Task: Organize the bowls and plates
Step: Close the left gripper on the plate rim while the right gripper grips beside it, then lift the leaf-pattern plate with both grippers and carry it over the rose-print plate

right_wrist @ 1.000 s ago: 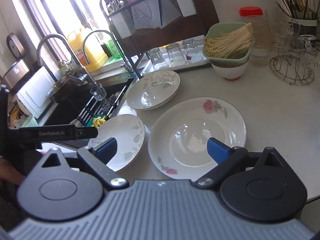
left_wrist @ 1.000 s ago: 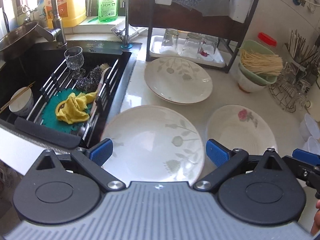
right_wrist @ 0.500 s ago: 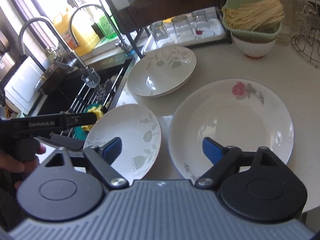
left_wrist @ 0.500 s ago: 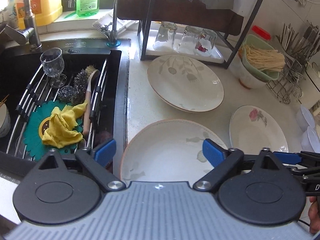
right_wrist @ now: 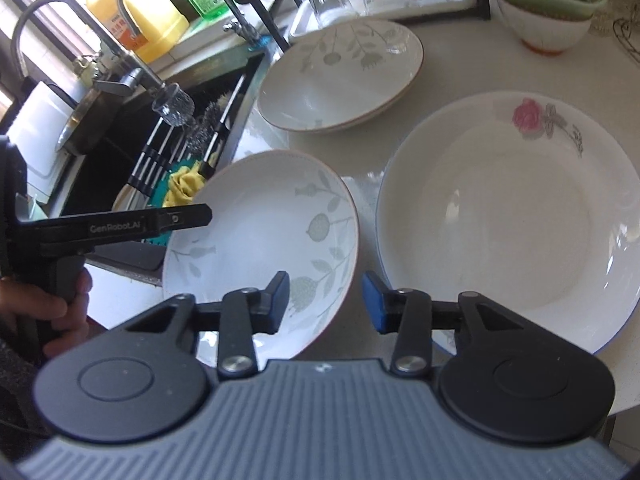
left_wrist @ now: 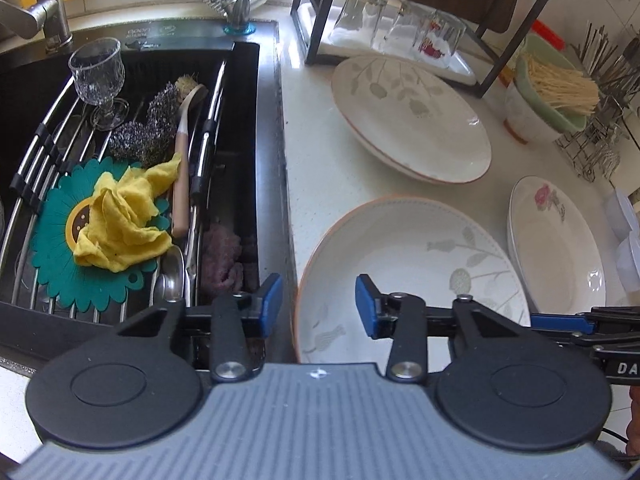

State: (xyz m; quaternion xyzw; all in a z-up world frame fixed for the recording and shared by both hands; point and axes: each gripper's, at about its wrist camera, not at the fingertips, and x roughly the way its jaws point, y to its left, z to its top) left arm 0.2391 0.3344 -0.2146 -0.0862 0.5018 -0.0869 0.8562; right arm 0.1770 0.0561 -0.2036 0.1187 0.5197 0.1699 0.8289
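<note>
A white leaf-print plate [left_wrist: 412, 272] lies on the counter beside the sink; it also shows in the right wrist view [right_wrist: 260, 240]. My left gripper [left_wrist: 318, 304] straddles its near-left rim, jaws half closed with a gap, not pinching. A rose-print plate [right_wrist: 508, 216] lies to its right, also in the left wrist view [left_wrist: 556, 240]. My right gripper [right_wrist: 324, 300] hovers between the two plates' near rims, jaws partly open and empty. A larger leaf-print plate stack [left_wrist: 408, 116] sits behind, seen too in the right wrist view [right_wrist: 340, 76].
The sink [left_wrist: 248, 184] at left holds a rack with a wine glass [left_wrist: 98, 76], scourers, a brush and a yellow cloth [left_wrist: 120, 216]. A black shelf with upturned glasses [left_wrist: 400, 28] stands behind. A bowl of chopsticks [left_wrist: 552, 88] and a wire rack [left_wrist: 600, 136] are right.
Both grippers narrowed their jaws and moved lower and closer. The left one came down over the near-left rim of the leaf-print plate; the right one moved toward the gap between the two plates.
</note>
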